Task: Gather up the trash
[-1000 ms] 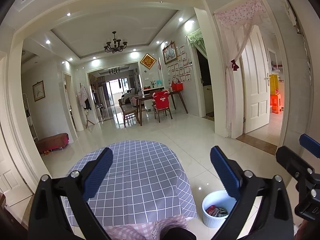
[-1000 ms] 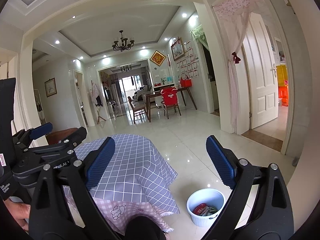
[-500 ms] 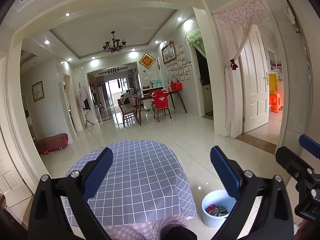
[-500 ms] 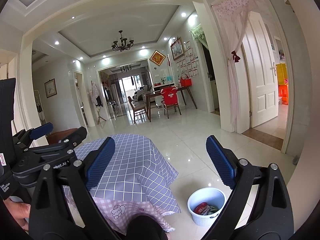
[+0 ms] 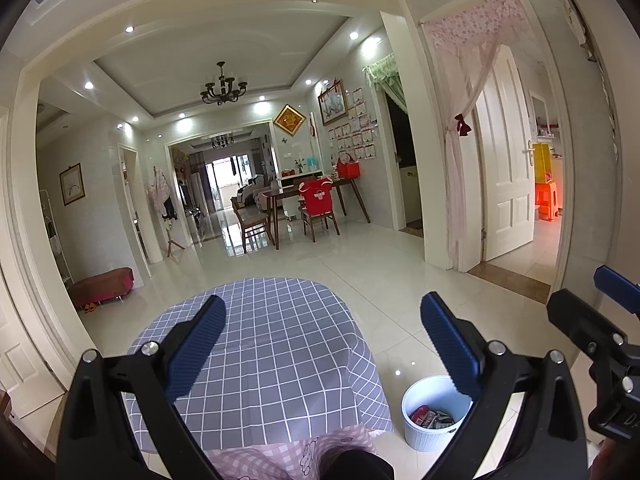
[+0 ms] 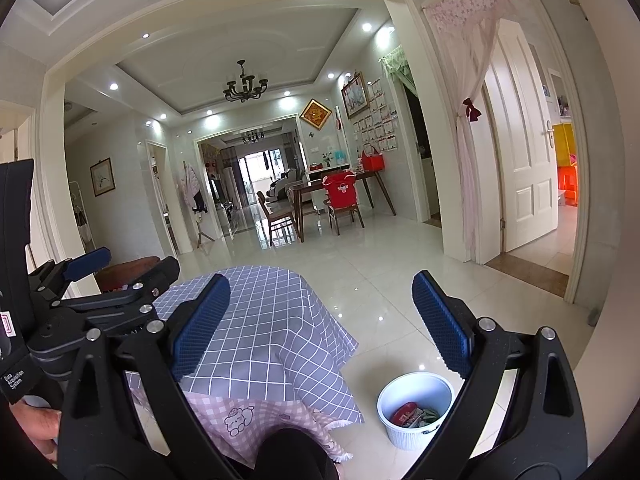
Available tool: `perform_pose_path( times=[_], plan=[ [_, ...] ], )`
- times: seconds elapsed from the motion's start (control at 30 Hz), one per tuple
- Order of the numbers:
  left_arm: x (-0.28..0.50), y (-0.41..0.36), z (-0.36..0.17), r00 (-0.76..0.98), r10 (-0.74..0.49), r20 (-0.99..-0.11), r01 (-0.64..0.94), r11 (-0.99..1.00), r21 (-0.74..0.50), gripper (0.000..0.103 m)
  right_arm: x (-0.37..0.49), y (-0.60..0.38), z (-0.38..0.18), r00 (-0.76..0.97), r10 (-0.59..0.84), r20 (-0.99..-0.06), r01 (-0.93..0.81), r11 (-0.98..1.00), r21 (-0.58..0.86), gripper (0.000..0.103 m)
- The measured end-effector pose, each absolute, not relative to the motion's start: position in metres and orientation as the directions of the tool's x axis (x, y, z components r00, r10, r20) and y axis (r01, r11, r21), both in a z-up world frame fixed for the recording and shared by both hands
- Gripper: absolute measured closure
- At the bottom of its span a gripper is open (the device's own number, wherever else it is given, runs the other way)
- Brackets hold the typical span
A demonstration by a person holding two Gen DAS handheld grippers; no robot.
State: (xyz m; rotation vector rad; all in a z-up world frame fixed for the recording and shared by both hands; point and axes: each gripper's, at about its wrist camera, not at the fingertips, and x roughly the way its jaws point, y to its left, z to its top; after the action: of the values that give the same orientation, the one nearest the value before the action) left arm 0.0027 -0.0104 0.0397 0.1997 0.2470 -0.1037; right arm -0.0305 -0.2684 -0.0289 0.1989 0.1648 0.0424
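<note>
A white tiled floor [image 5: 380, 280] is stretching back through an arch toward a far dining table [image 5: 308, 196] with chairs, one of them wearing a red cover [image 5: 318, 198]. A white door [image 5: 504, 176] is standing open on the right beside a pink curtain [image 5: 460, 168].

Close in, a table [image 5: 272, 344] is sitting under a grey checked cloth, with a pink checked cloth [image 6: 240, 416] hanging below its near edge. The cloth top is lying bare in both views.

On the floor just right of the table, a white bin [image 5: 434, 416] is standing upright and holding the trash [image 5: 430, 418]: a red wrapper and other crumpled packets, lying at the bottom.

The left gripper [image 5: 324, 340] is hanging above the table's near edge, its blue pads spread wide with nothing between them. The right gripper [image 6: 322, 320] is hovering level beside it, likewise spread wide and gripping nothing. A hand [image 6: 38, 428] is showing at the lower left of the right view, under the left gripper's body.
</note>
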Motion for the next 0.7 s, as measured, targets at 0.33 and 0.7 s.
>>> perform_pose_path(
  times=[0.33, 0.7],
  plan=[
    [0.002, -0.011, 0.0397, 0.965, -0.077, -0.252, 0.126, 0.975, 0.184, 0.007, -0.0308, -0.2684, -0.0277, 0.986, 0.059, -0.158, -0.026, 0.979, 0.202, 0.012],
    [0.0013, -0.0105, 0.0352, 0.964, -0.076, -0.255, 0.126, 0.975, 0.186, 0.007, -0.0314, -0.267, -0.0266, 0.985, 0.058, -0.16, -0.025, 0.979, 0.203, 0.012]
  ],
)
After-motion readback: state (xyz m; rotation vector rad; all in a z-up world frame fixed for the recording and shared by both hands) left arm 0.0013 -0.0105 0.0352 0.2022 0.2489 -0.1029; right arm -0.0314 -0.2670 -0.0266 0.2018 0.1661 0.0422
